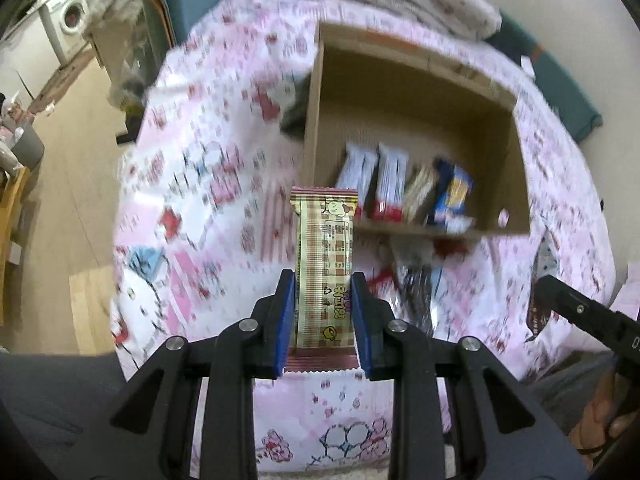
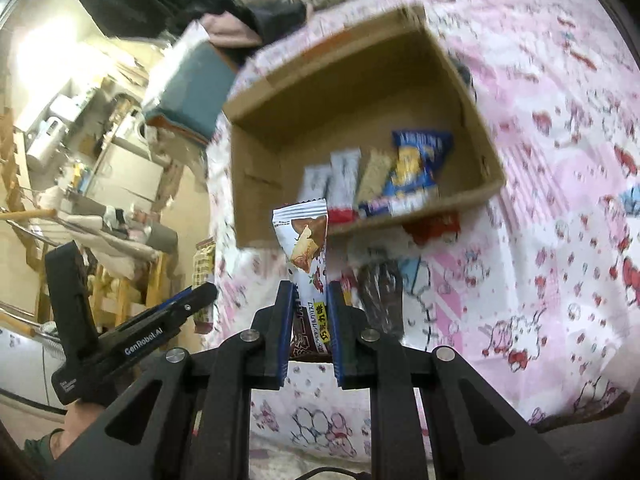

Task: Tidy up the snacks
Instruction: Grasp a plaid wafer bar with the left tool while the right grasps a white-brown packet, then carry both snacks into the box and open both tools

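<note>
Snack bars fill both claws above a bed spread with a pink cartoon-print sheet [image 1: 192,184]. The left claw [image 1: 323,292] is clamped on a tan checked wafer bar [image 1: 324,256], which stands upright between the blue pads, its top edge level with the near wall of a cardboard box [image 1: 400,80]. The right claw [image 2: 308,300] is clamped on a white-and-brown chocolate wafer bar [image 2: 305,248], also held upright and leaning slightly left, just short of the same box. Inside the box, against its near wall, lie two white-and-red packets [image 1: 374,184], a beige bar [image 1: 418,192] and a blue snack bag [image 2: 416,164] in a row. More wrappers [image 2: 380,300] lie on the sheet just in front of the box, too blurred to name. The left claw shows at the right camera's left edge, level with the right one.
</note>
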### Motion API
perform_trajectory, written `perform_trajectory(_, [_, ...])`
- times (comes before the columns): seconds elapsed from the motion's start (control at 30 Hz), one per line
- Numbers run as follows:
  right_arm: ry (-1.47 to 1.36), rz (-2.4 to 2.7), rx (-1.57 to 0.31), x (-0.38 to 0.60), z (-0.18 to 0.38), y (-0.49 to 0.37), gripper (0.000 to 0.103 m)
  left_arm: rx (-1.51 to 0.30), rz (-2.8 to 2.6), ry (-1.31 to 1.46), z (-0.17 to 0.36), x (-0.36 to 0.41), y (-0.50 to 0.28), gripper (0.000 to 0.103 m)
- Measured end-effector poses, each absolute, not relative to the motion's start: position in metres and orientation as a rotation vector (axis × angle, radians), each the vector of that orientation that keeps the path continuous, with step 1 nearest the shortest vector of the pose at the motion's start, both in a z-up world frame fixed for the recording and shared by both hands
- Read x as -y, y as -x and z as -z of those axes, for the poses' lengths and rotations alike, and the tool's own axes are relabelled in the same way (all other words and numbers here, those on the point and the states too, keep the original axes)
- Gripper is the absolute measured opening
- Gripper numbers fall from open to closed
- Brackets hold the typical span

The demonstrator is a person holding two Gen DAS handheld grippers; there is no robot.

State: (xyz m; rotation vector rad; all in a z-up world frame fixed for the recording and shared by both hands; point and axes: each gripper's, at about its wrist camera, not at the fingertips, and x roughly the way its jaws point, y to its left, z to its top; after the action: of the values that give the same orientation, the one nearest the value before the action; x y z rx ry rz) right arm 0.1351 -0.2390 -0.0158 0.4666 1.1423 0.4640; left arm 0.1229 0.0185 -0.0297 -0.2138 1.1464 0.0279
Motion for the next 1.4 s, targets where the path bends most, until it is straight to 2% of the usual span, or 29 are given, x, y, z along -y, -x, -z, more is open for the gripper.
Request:
perform_trajectory(0.17, [-0.530, -0.428, -0.973, 0.260, -0.012, -0.144, 0.017, -1.058, -0.028, 0.200, -0.002, -0.023, -0.144, 0.023])
perform_trajectory(0.53, [-0.605, -0.355, -0.866, 0.295, -0.020, -0.199, 0.017, -0.991, 0.006, 0.144, -0.024, -0.006, -0.192, 0.023])
perform_trajectory(0.97, [-0.613, -0.308, -0.957, 0.296, 0.029, -0.240, 0.018, -1.016, 0.047, 0.183, 0.014, 0.006, -0.236, 0.023])
perform_trajectory(1.4, [-0.401, -0.241, -1.080, 0.272, 0.066, -0.247, 0.018, -1.054, 0.029, 0.120, 0.058, 0.013, -0.245, 0.024])
